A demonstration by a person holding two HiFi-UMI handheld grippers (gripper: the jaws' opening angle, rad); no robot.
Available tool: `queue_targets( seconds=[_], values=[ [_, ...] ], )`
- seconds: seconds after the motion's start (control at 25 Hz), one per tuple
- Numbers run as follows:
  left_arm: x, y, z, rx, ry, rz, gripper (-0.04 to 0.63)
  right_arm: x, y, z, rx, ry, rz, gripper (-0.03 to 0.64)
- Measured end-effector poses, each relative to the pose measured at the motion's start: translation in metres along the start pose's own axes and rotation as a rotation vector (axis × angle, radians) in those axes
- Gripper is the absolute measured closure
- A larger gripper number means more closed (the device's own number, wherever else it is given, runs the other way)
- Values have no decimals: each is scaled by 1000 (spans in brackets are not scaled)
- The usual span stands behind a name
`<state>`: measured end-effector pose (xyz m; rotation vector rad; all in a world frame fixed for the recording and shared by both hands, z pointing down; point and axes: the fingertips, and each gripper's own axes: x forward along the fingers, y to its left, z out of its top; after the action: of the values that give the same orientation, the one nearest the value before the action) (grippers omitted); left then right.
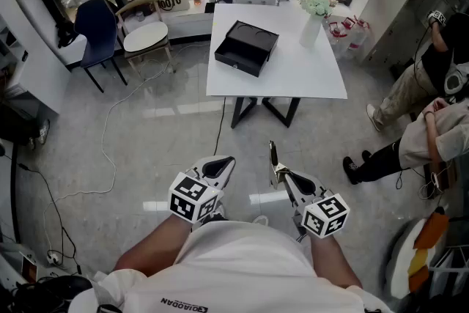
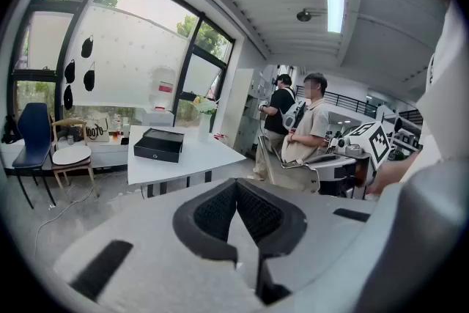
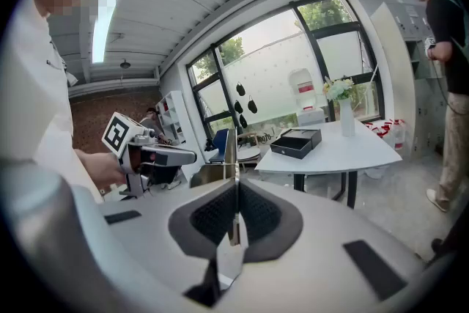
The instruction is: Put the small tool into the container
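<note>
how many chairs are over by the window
2: a blue chair at the far left, and a white-seated chair right beside it, between it and the white table. More may be hidden out of frame.

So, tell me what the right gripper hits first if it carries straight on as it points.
Probably the floor short of the white table. The right gripper, shut on the small tool, tilts down toward its near left corner. Depth is unclear.

A shallow black open box point(image 1: 246, 48) lay on the white square table point(image 1: 311, 77); well short of it, the right gripper point(image 1: 282, 176) clasped a slim metal tool point(image 1: 273, 157).
</note>
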<state>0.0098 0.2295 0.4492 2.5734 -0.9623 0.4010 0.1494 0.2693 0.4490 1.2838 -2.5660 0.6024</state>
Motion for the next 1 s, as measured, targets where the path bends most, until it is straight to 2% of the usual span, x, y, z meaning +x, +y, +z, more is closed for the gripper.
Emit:
queue_targets(
  seconds=[0.32,0.52,1.0],
  values=[
    [-2,2,3,4,-7,0,586,2,2,4,-7,-11,-1,606],
    [-3,4,4,3,-9,-6,586,5,8,6,33,-26,19,606],
    [-8,25,5,-1,-15,-11,586,18,14,11,55,-29,-10,604]
  ],
)
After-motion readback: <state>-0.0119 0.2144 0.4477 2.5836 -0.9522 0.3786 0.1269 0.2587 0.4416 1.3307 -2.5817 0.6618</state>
